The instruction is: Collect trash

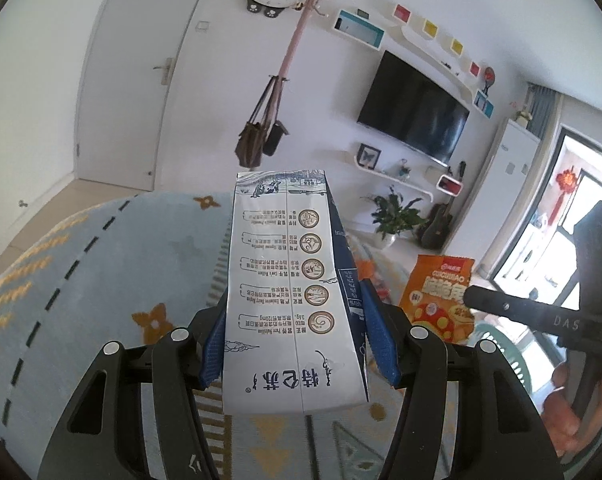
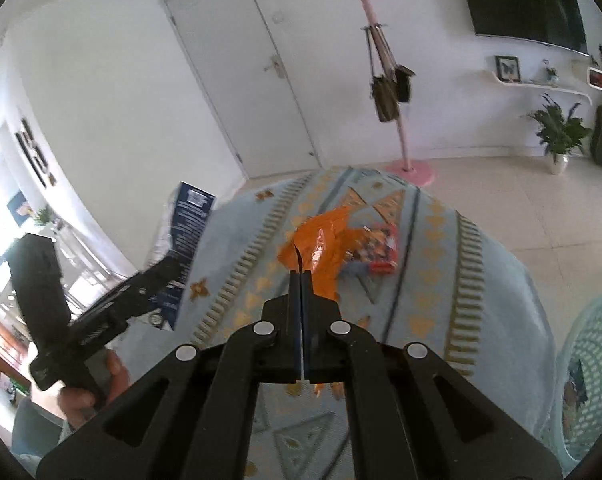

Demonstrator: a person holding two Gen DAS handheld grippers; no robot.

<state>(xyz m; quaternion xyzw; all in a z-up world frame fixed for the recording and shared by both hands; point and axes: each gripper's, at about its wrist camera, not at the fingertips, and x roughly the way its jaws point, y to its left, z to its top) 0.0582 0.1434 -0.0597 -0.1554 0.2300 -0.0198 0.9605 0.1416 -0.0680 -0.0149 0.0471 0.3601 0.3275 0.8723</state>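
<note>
My left gripper (image 1: 293, 320) is shut on a white and blue milk carton (image 1: 289, 288), held above the patterned rug (image 1: 101, 264). The carton also shows in the right wrist view (image 2: 187, 236), with the left gripper (image 2: 157, 280) around it. My right gripper (image 2: 301, 276) is shut on an orange snack bag (image 2: 321, 248), pinching its edge. The same bag shows in the left wrist view (image 1: 439, 296), held by the right gripper (image 1: 467, 298). A red and orange wrapper (image 2: 381, 248) lies on the rug (image 2: 441, 280) just beyond the bag.
A pale green woven basket (image 2: 589, 380) stands at the right; it also shows in the left wrist view (image 1: 509, 356). A pink coat stand (image 2: 409, 168) with bags stands past the rug. A potted plant (image 1: 393, 220) and guitar (image 1: 437, 228) stand by the TV wall.
</note>
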